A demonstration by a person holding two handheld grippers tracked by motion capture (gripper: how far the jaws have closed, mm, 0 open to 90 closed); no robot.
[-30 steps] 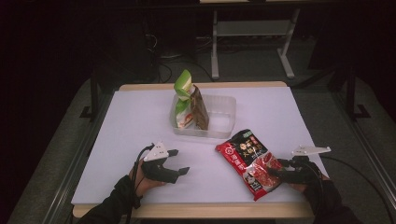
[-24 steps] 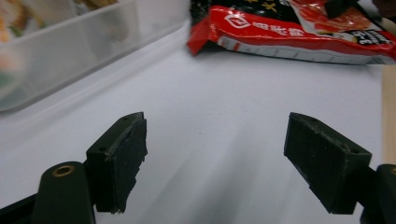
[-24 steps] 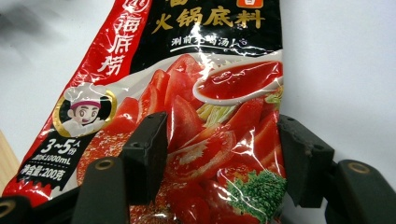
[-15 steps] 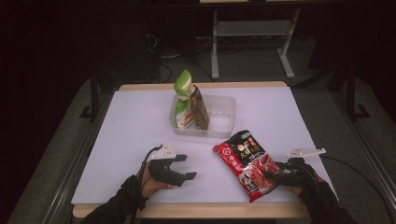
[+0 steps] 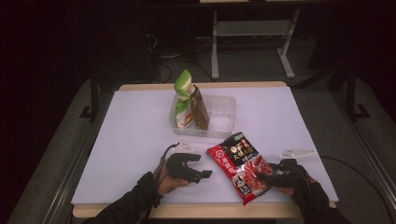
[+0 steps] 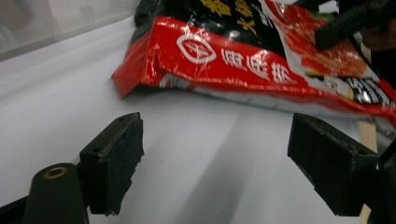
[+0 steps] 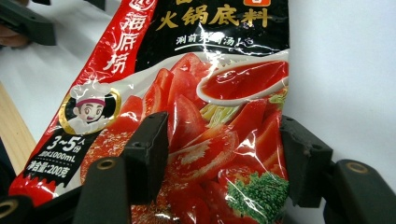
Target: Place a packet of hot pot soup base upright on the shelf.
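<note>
The red hotpot soup-base packet (image 5: 243,167) lies flat on the white tabletop (image 5: 130,140) near its front edge, its long axis running diagonally from the clear plastic tub (image 5: 219,116) toward the person's right hand. The right tool (image 5: 266,176) straddles the packet's near end, jaws set wide at either side, probably not yet pressing. The left tool (image 5: 203,175), open and empty, points at the packet's left edge, just beside it.

Glossy red-and-black plastic soup-base pouch (image 5: 239,164) with tomato artwork, sealed, lying face up and flat-ish, slightly crumpled, diagonal on the white table sheet (image 5: 130,135). Sits just in front of the clear plastic tub (image 5: 219,116), near the table's front edge.
</note>
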